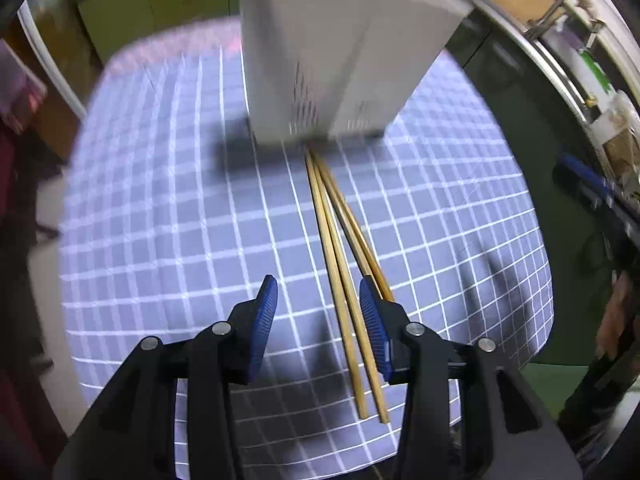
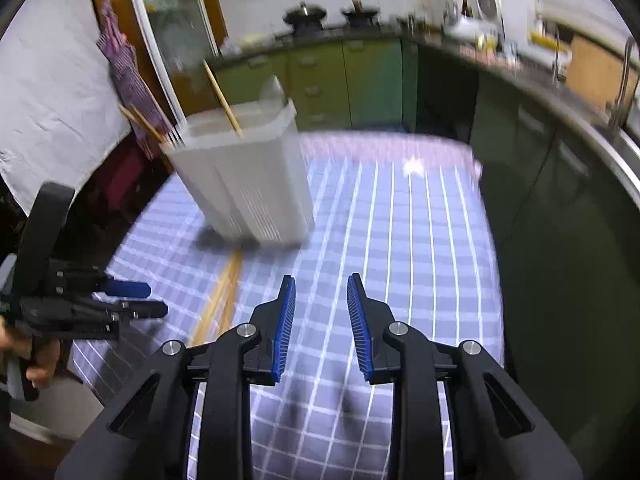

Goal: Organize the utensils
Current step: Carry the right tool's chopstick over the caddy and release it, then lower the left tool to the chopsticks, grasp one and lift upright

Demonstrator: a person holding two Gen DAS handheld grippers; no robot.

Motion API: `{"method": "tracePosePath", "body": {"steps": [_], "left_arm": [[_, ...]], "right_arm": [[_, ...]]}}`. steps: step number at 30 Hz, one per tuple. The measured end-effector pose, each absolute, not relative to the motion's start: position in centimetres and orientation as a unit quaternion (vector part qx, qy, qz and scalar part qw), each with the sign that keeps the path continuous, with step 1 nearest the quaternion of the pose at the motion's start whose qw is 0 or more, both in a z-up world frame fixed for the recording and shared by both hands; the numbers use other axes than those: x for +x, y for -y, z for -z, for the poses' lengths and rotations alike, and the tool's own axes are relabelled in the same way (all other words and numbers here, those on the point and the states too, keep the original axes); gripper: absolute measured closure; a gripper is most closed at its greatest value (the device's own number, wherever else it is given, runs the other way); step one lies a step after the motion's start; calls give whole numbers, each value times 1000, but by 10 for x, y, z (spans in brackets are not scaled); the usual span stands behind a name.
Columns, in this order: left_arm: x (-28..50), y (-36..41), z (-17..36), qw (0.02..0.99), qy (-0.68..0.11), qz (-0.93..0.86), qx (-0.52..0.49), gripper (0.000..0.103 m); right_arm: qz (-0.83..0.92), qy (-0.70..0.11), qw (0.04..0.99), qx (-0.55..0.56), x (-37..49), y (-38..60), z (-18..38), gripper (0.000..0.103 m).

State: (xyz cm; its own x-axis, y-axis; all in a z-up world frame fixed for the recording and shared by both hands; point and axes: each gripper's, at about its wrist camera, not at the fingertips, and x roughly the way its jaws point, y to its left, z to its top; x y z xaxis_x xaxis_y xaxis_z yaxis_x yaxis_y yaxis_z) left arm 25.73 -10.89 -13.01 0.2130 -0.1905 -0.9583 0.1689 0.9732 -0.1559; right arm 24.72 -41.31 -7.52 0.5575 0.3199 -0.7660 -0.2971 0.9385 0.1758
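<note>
Left tool point(image 1: 318, 300) apart over chopsticks point(image 1: 340, 264) | right tool point(image 2: 321, 300) apart | holder point(image 2: 244, 176) beyond, on checked cloth point(image 2: 420, 240)

Blue checked tablecloth point(image 2: 420, 240) w/ green cabinets point(image 2: 360, 76) behind, two pots point(image 2: 304, 14) on the counter.

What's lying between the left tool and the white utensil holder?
In the left wrist view, wooden chopsticks lie on the checked tablecloth, running from the left tool toward the white utensil holder.
</note>
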Motion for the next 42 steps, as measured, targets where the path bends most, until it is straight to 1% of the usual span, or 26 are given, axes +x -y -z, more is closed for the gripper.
{"method": "tracePosePath", "body": {"steps": [2, 5, 12, 25, 27, 30, 36, 37, 38, 40, 41, 42], "left_arm": [[265, 114, 146, 760, -640, 113, -18, 63], [270, 121, 158, 753, -650, 105, -11, 63], [279, 128, 162, 757, -648, 76, 22, 65], [293, 133, 181, 741, -668, 68, 24, 67], [292, 135, 182, 741, -668, 64, 30, 70], [294, 138, 185, 740, -669, 62, 35, 75], [302, 153, 188, 739, -669, 61, 50, 77], [303, 155, 189, 738, -670, 60, 52, 79], [305, 161, 187, 738, -670, 60, 55, 84], [306, 165, 187, 736, -671, 62, 59, 88], [306, 167, 188, 736, -672, 63, 59, 92], [306, 169, 188, 735, -672, 64, 59, 93]], "right_arm": [[-177, -449, 876, 18, 245, 415, 92, 76], [-182, -461, 868, 22, 244, 417, 107, 73], [-190, -465, 864, 31, 248, 418, 111, 69], [-203, -473, 856, 37, 250, 414, 110, 69], [-203, -474, 856, 36, 250, 414, 111, 66], [-203, -476, 855, 35, 250, 414, 112, 65], [-206, -476, 854, 31, 249, 412, 111, 65], [-206, -477, 854, 31, 248, 413, 111, 65], [-206, -477, 854, 31, 249, 413, 112, 65], [-204, -478, 854, 32, 249, 416, 113, 65], [-203, -479, 854, 33, 250, 416, 113, 65], [-203, -479, 853, 34, 250, 417, 114, 65]]}}
